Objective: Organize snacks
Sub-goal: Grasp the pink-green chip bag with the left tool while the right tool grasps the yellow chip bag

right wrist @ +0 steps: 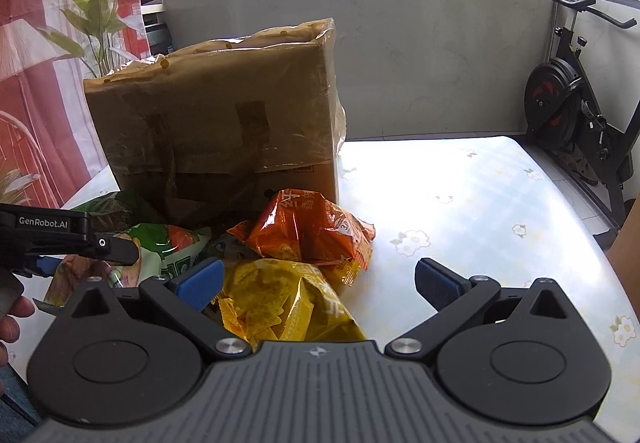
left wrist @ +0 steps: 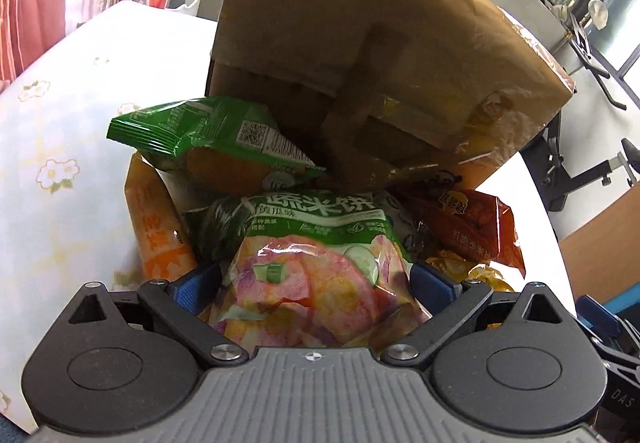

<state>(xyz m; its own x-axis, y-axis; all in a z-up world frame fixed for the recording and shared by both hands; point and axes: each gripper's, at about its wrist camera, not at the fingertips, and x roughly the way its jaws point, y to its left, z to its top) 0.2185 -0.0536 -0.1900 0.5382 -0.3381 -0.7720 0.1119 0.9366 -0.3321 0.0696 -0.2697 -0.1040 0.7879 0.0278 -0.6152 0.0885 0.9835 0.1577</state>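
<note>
A big cardboard box (right wrist: 216,115) stands on the flowered desk (right wrist: 480,203), leaning over the snack heap at its foot. Against it lies a green bag (left wrist: 212,139), an orange pack (left wrist: 156,227) to its left. The rice-cracker bag (left wrist: 320,267) runs lengthwise away from the left claw (left wrist: 316,283), green end toward the box, pinched between its pads. Only the right view shows the yellow chips (right wrist: 288,303) and red bag (right wrist: 308,231) clearly, with the right claw (right wrist: 320,283) spread wide above them, and an exercise bike (right wrist: 576,103) behind.
</note>
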